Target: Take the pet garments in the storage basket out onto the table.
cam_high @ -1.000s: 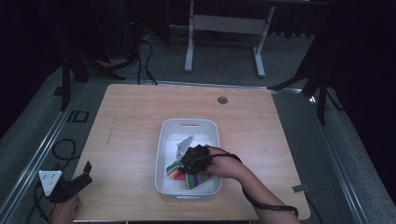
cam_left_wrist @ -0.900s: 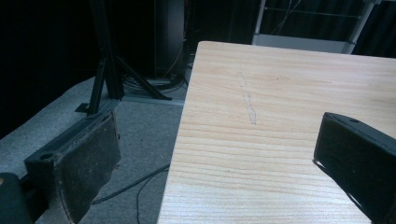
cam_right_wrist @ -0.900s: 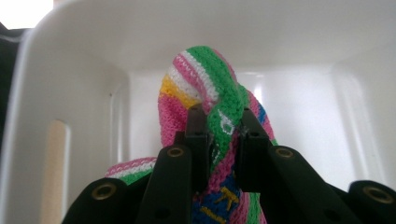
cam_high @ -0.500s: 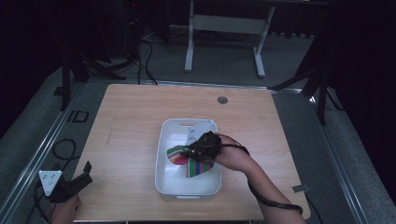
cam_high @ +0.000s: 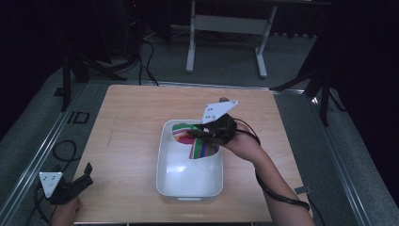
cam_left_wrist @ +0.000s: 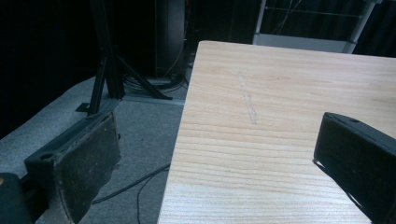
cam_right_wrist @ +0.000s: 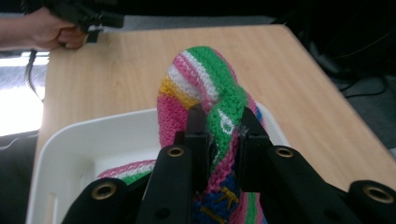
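Pinching a fold of the striped knitted cloth [cam_right_wrist: 205, 93], the two black jaws of the right gripper [cam_right_wrist: 218, 128] stand close together with the wool squeezed between them, so the grip is on a thick bunched part and not on a thin edge; I judge this is why the cloth does not slip. Above the jaws the cloth rises in a loop of green, white, yellow and pink, and below them it hangs down with blue and pink stripes into the white bin [cam_right_wrist: 84, 140]. In the high view the right gripper [cam_high: 207, 134] is over the far end of the bin [cam_high: 164, 160], and the cloth [cam_high: 200, 146] is partly lifted, one end hanging toward the bin floor while another part lies over the far rim. The work in hand seems to be taking the cloth out of the bin, and it is perhaps half done, because the cloth is not yet free of the walls. The right forearm reaches in from the lower right. The left gripper [cam_high: 75, 186] waits well apart at the near left corner of the wooden table [cam_high: 131, 117]; its jaws are spread wide with nothing between them, as the left gripper view shows over the table edge [cam_left_wrist: 187, 140], probably kept away so that it does not disturb the lift.
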Demonstrator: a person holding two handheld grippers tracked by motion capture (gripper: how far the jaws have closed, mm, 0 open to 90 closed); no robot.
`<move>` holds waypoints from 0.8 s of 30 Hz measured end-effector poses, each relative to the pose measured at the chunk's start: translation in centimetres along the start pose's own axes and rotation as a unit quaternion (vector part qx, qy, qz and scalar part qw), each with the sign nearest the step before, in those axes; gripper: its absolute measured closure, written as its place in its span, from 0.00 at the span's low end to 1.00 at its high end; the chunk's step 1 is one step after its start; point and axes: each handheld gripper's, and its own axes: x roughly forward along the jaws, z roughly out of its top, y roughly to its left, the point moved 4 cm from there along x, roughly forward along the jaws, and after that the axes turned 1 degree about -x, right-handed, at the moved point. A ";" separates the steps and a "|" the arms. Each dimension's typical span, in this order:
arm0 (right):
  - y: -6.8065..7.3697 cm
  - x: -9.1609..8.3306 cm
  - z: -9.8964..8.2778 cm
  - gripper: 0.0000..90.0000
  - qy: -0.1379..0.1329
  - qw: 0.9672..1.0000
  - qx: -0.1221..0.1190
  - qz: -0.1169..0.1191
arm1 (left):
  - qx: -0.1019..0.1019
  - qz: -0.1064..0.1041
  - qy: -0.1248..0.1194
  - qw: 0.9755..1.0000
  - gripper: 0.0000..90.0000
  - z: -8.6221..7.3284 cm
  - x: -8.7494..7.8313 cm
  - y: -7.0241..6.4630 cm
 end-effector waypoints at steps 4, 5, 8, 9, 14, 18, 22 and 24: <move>-0.9 -1.4 0.1 0.87 -0.016 1.000 0.009 -0.021 | 0.000 0.000 0.000 1.000 0.01 0.0 0.0 0.0; -0.9 -1.4 0.1 0.87 -0.016 1.000 0.009 -0.021 | 0.000 0.000 0.000 1.000 0.01 0.0 0.0 0.0; -1.9 -2.8 -0.2 0.87 -0.023 0.999 0.015 -0.036 | 0.001 0.000 0.000 1.000 0.01 0.0 0.0 0.0; -1.9 -2.8 -0.2 0.87 -0.023 0.999 0.015 -0.036 | 0.000 0.001 0.000 1.000 0.01 0.0 0.0 0.0; -3.2 -4.7 -1.0 0.87 -0.022 0.997 0.027 -0.062 | 0.000 0.001 0.000 1.000 0.01 0.0 0.0 0.0; -4.2 -6.4 -2.3 0.87 -0.019 0.996 0.037 -0.085 | 0.000 0.002 0.000 1.000 0.01 0.0 0.0 0.0; -4.9 -7.9 -3.8 0.87 -0.013 0.993 0.050 -0.101 | 0.000 0.003 0.000 1.000 0.01 0.0 0.0 0.0; -5.1 -8.2 -4.2 0.87 -0.011 0.993 0.053 -0.106 | 0.001 0.003 0.000 1.000 0.01 0.0 0.0 0.0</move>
